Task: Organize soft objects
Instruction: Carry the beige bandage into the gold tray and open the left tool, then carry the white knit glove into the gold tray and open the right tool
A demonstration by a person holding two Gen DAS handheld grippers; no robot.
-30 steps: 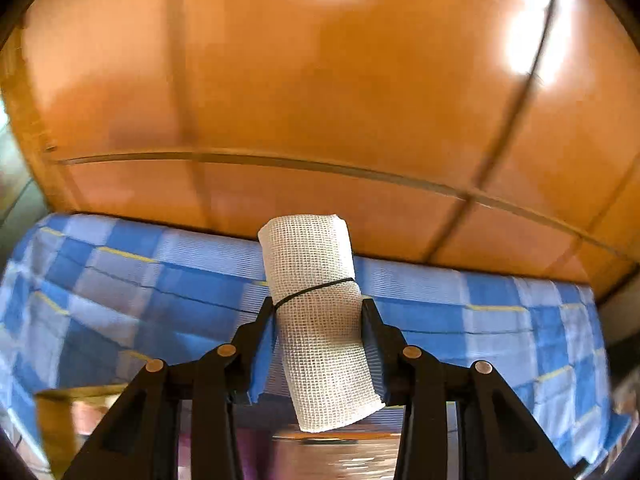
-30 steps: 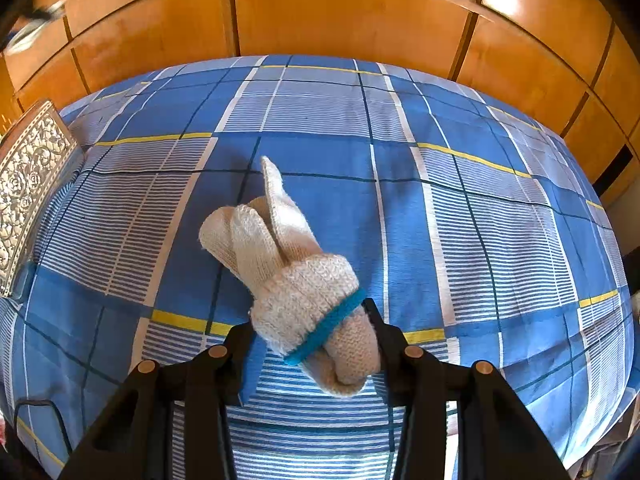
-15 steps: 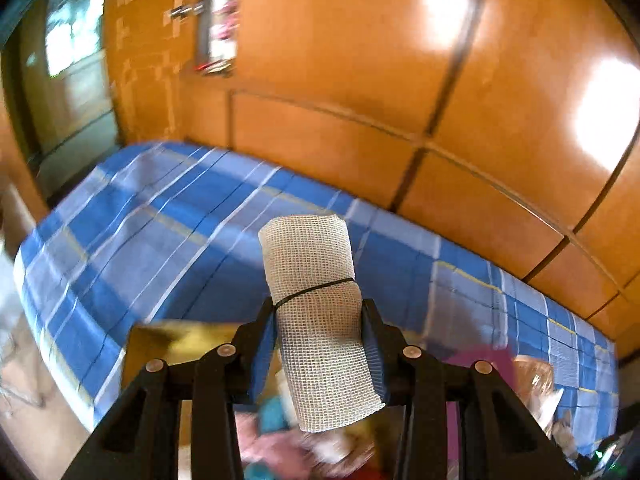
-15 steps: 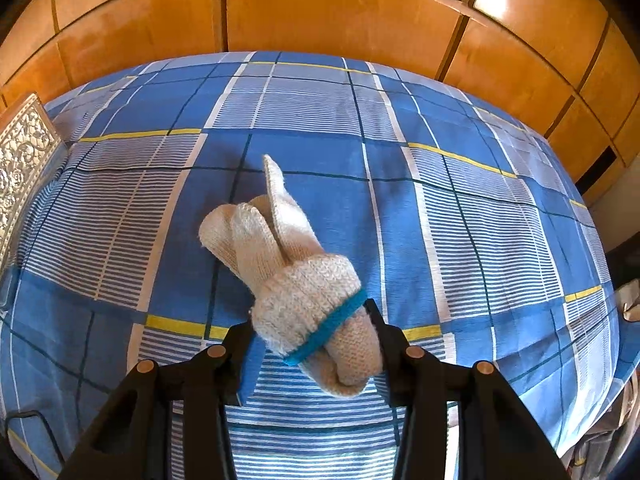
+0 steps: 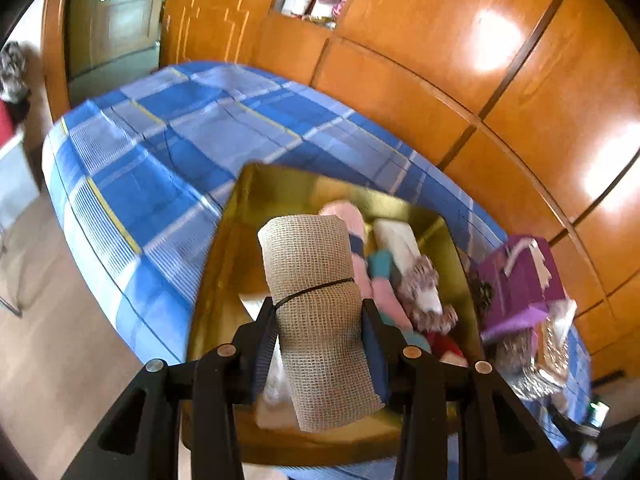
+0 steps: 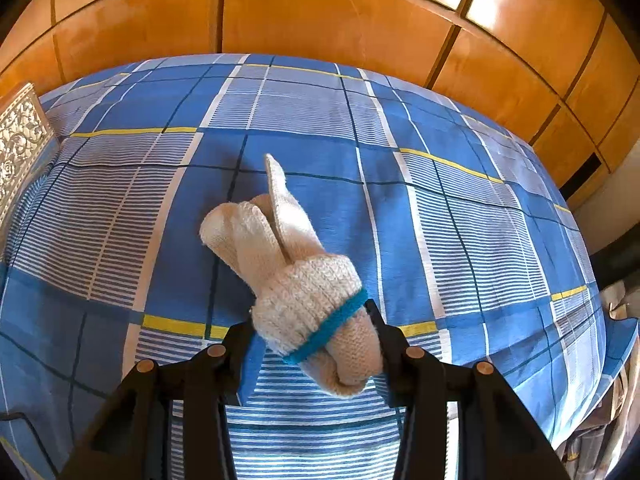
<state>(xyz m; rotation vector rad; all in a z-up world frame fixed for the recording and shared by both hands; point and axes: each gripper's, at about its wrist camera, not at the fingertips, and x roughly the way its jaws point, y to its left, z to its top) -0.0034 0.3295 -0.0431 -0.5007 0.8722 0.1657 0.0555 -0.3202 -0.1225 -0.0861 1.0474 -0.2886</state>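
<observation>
A: What does the left gripper [image 5: 320,320] have?

B: A rolled gauze bandage [image 5: 316,300], clamped between both jaws just below its thin black band. It's an open-weave, beige cylinder, tilted slightly toward 11 o'clock, hanging over the gold box [image 5: 248,200] on the blue plaid bedspread [image 5: 152,168].

A: How do you expect it to handle?

B: Light and squashy, I'd guess. The weave looks grippy rather than slick, and the band keeps it from unrolling. Mid-roll near the band seems the sensible hold; pinching an end could loosen the layers.

A: What's in the box?

B: Soft things already: a pink plush piece [image 5: 348,220] at 12 o'clock from the roll, a white folded item [image 5: 396,240] and a furry brown toy [image 5: 424,288] toward 2 o'clock. A purple gift bag [image 5: 520,280] stands just beside the box at 3 o'clock.

A: And the right gripper [image 6: 316,336]?

B: Closed on a bundled pair of cream knit gloves [image 6: 296,276] with a teal cuff stripe, fingers pointing to 11 o'clock above the bedspread. Thick, ribbed, springy yarn. It should compress without harm, and the fat cuff is where the jaws squeeze it.
</observation>
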